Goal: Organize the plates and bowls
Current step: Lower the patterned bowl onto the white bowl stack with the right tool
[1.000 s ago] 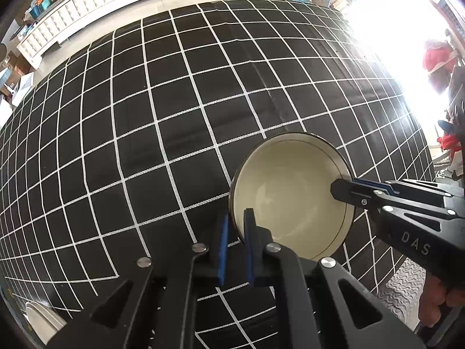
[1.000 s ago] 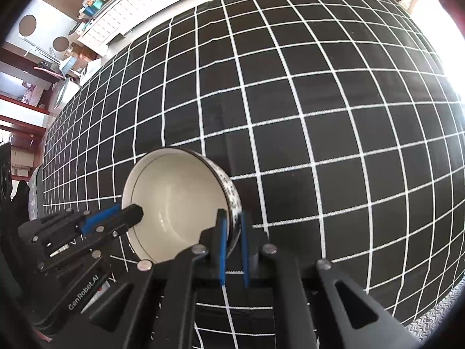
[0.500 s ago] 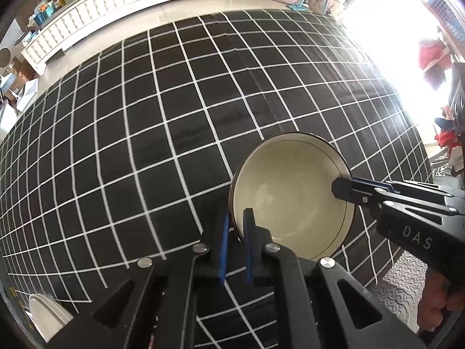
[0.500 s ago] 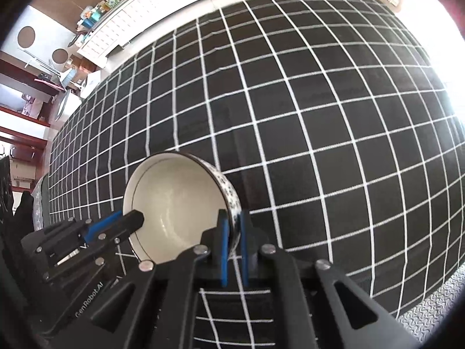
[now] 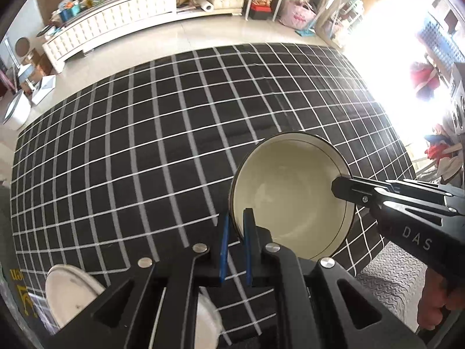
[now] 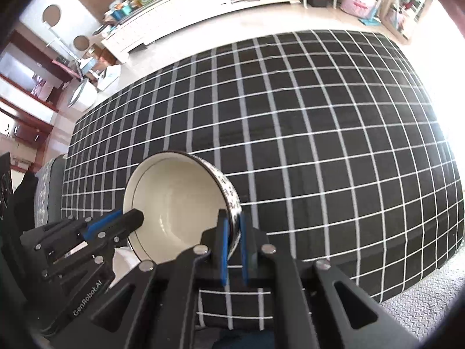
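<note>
- Bowl (image 5: 290,197) is held in the air over the black checked desk (image 5: 145,145), at about 4 o'clock in the left view and 7 o'clock in the right view.
- Left tool (image 5: 236,221) pinches the bowl's rim on one side, one finger inside the wall and one outside.
- Right tool (image 6: 232,226) pinches the opposite rim the same way; the patterned outer wall shows against its outer finger.
- Two grips on opposite sides probably spread the weight and stop the bowl swinging, since a single rim pinch would let it pivot.
- Bowl tilts slightly, its open side turned toward the left tool's camera, so the empty cream inside shows.
- White plates (image 5: 69,293) lie at 7 o'clock in the left view, low and near the desk edge, partly hidden by the tool body; likely the stacking spot.
- Judgement: carry step, bowl not yet set down.
- Risk: the glazed rim could slip if either pinch loosens.
</note>
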